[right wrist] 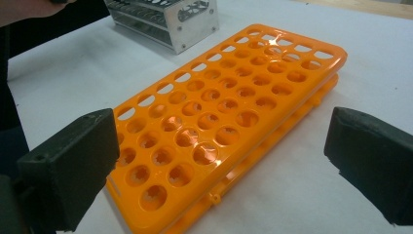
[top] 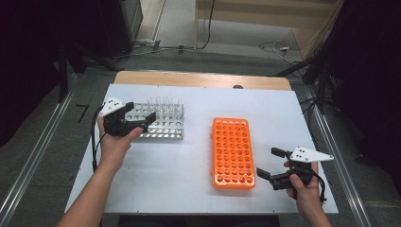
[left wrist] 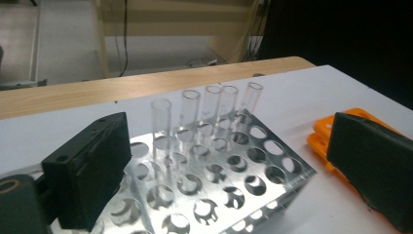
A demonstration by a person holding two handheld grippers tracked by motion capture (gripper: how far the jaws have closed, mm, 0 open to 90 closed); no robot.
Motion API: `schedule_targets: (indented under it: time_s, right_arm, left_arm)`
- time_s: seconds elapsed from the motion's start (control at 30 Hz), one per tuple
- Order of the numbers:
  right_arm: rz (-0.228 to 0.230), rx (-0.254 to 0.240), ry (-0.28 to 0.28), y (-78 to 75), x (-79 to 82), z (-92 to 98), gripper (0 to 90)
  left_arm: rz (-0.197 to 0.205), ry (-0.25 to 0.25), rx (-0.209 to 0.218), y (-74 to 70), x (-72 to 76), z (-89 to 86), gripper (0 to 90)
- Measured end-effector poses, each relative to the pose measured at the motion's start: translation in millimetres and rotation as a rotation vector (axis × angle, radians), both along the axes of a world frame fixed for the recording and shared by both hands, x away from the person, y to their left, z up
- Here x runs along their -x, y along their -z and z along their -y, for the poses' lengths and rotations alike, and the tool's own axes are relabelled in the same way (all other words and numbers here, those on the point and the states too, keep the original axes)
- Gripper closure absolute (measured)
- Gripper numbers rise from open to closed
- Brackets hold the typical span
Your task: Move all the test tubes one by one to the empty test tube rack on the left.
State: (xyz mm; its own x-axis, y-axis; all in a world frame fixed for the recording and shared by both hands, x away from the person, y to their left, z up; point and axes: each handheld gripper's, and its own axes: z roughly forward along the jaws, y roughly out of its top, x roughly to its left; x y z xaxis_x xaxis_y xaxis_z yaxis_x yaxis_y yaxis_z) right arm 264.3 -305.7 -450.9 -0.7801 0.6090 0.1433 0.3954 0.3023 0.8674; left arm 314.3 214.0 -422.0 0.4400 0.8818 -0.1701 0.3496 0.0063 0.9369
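My jaws are black on both sides; the left gripper (top: 140, 113) and right gripper (top: 271, 163) each carry a white plate. The metal rack (top: 161, 124) far left is shiny silver, its tubes (left wrist: 204, 105) clear glass. The rack (top: 231, 152) near right is bright orange throughout. The table (top: 170, 165) is plain white, with a pale wood far edge.

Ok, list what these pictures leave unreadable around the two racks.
- Metal rack, high view: its near-left corner is hidden behind the left gripper.
- Clear tubes, high view: too faint to count.
- Orange rack, left gripper view: mostly covered by a jaw.
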Motion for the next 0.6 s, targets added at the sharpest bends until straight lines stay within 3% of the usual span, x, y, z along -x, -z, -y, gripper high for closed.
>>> schedule_targets:
  time_s: [0.33,0.6]
  right_arm:
    - [0.005,0.006,0.018,1.7,-1.6,2.3,0.0]
    - [0.004,0.011,0.027,4.1,-3.2,4.3,0.0]
  left_arm:
    - [0.032,0.043,0.014,2.9,44.5,-0.5,0.0]
    - [0.03,0.068,0.016,17.6,71.8,0.9,0.0]
